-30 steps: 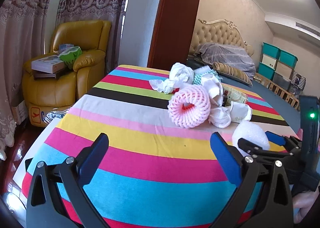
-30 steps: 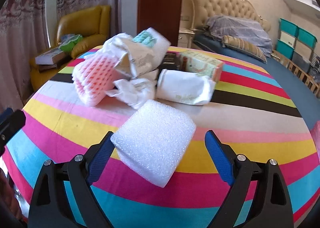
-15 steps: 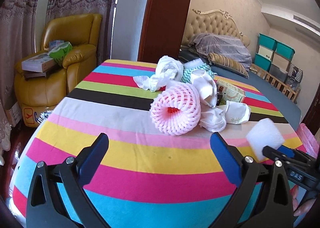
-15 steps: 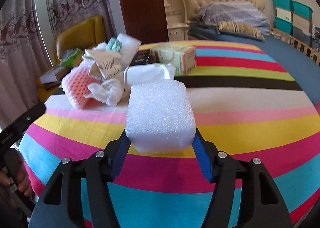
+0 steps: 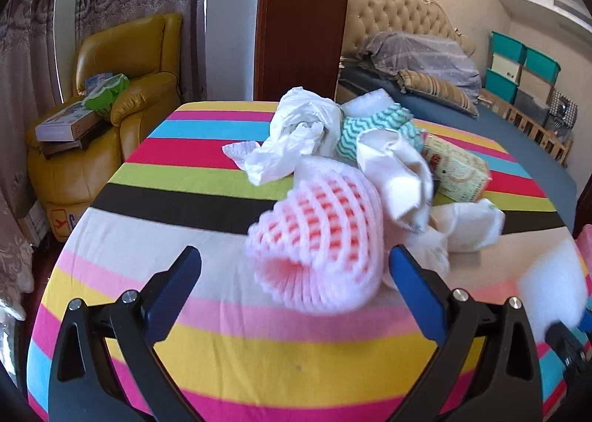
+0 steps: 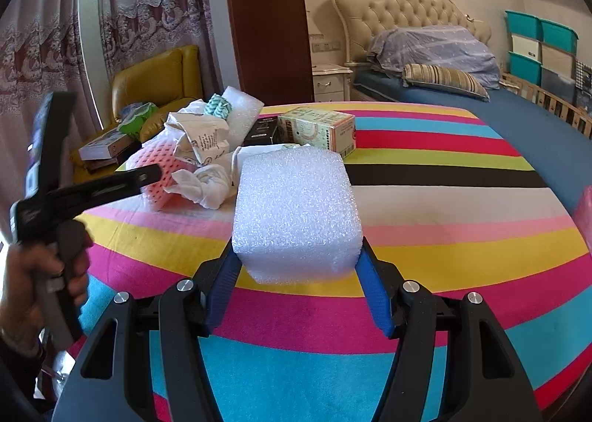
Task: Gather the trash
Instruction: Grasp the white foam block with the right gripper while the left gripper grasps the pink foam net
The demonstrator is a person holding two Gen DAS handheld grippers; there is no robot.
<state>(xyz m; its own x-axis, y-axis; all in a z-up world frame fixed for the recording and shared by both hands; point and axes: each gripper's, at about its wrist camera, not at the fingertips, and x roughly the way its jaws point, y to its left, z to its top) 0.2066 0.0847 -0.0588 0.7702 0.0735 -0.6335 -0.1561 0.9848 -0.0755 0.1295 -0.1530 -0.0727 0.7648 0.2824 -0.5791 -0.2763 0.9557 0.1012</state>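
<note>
On the striped tablecloth point(image 6: 425, 177), which we take as our landmark, most of the trash is not yet collected. Our right gripper point(image 6: 296, 266) has just been closing, and its blue pads now press both sides of the white foam block point(image 6: 296, 214), which we carry clear above the near edge of the cloth. That is the one piece we can call picked up, and no bin or bag shows in either view, so we cannot say where it should go.

Toward the far side of the tablecloth lies the heap. It holds the pink foam net sleeve point(image 5: 322, 248), the crumpled white paper point(image 5: 296, 140) behind it, a teal zigzag cloth point(image 5: 373, 126) wrapped with white foam, more white wads point(image 5: 466, 225) to the right of the sleeve, a printed carton point(image 6: 318, 129) and a dark flat box point(image 6: 262, 131) beside it.

Our left gripper point(image 5: 296, 277) stands with its jaws spread wide. The pink sleeve sits between the blue pads point(image 5: 174, 288) in the left wrist view, nearer the right-hand pad, but nothing presses on it, so we judge that grasp not yet made. From the right wrist view, the left tool reaches toward the sleeve with a hand point(image 6: 33, 285) on its grip.

We judge the job to be at an early stage: one item is in hand, a second is lined up, and the rest of the heap is untouched.
</note>
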